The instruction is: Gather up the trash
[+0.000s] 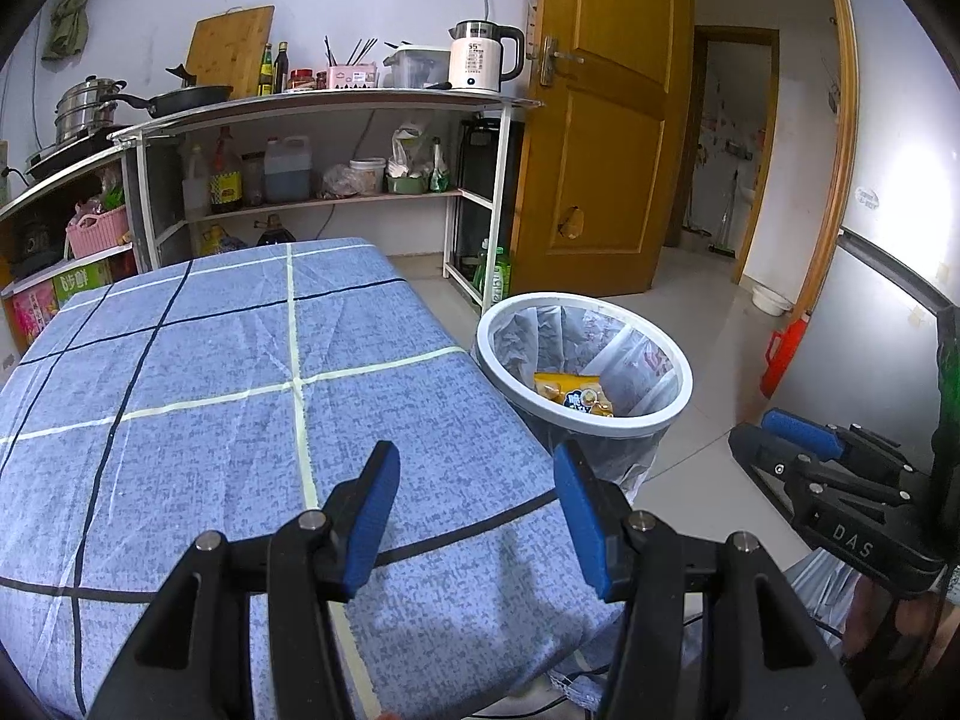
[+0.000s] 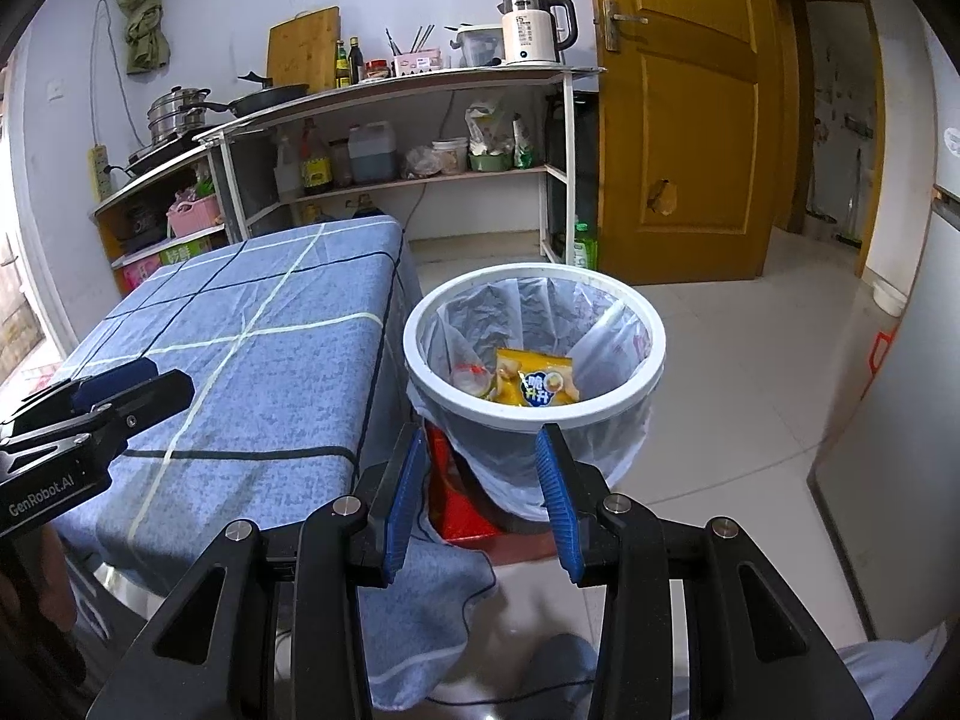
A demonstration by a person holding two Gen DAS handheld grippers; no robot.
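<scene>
A white-rimmed trash bin point(image 1: 672, 414) point(image 2: 651, 384) with a clear liner stands beside the table's right edge. Inside lie a yellow snack packet point(image 1: 573, 393) point(image 2: 537, 384) and a clear plastic cup point(image 2: 468, 378). My left gripper point(image 1: 477, 480) is open and empty over the near right part of the blue checked tablecloth point(image 1: 210, 396) point(image 2: 258, 372). My right gripper point(image 2: 480, 462) is open and empty, just in front of and below the bin's near rim. Each gripper shows in the other's view: the right one point(image 1: 804, 432) and the left one point(image 2: 114, 390).
A red stool point(image 2: 462, 504) sits under the bin. White shelves point(image 1: 474, 192) with bottles, pans and a kettle point(image 1: 480, 60) line the back wall. A wooden door point(image 1: 600, 120) stands open right of them. A fridge point(image 2: 912, 420) is at the right. Green bottles point(image 1: 495, 273) stand on the floor.
</scene>
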